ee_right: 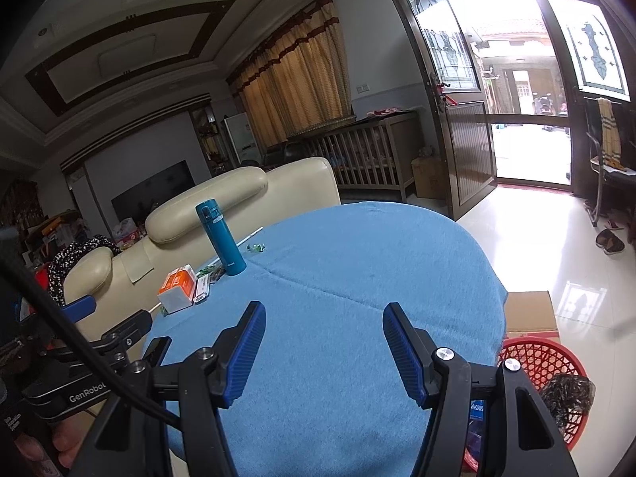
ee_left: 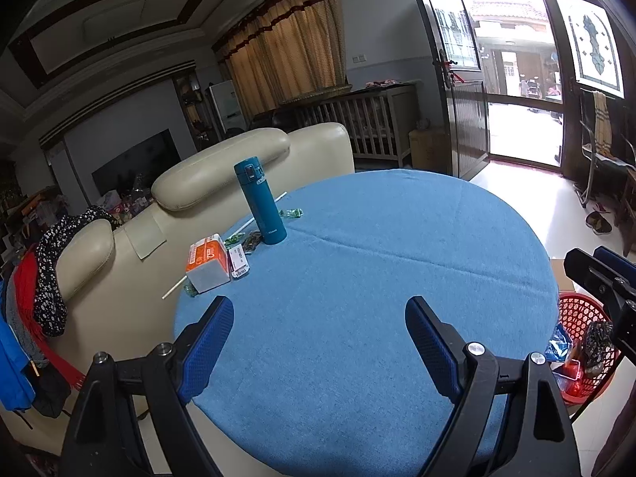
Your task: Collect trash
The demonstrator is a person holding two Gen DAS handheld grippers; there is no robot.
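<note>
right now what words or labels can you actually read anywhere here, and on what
"GenRobot": on the left gripper's black body, in the right wrist view.
Teal bottle: small white print near its base, too small to read.
Orange and white box: print blurred.
White labelled packet beside it: unreadable.

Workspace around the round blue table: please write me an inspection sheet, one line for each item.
Surface: round table under a blue cloth, mostly bare.
Job's things: green wrappers, a white straw, small packets by the far-left edge; red basket on the floor at the right, already holding trash.
Clutter: teal flask upright; orange and white box.
Grippers: left tongs and right tongs open, empty, above the cloth.
Cables: one black cable over the left tool.
Surroundings: cream sofa, clothes, cardboard box, open door.
</note>
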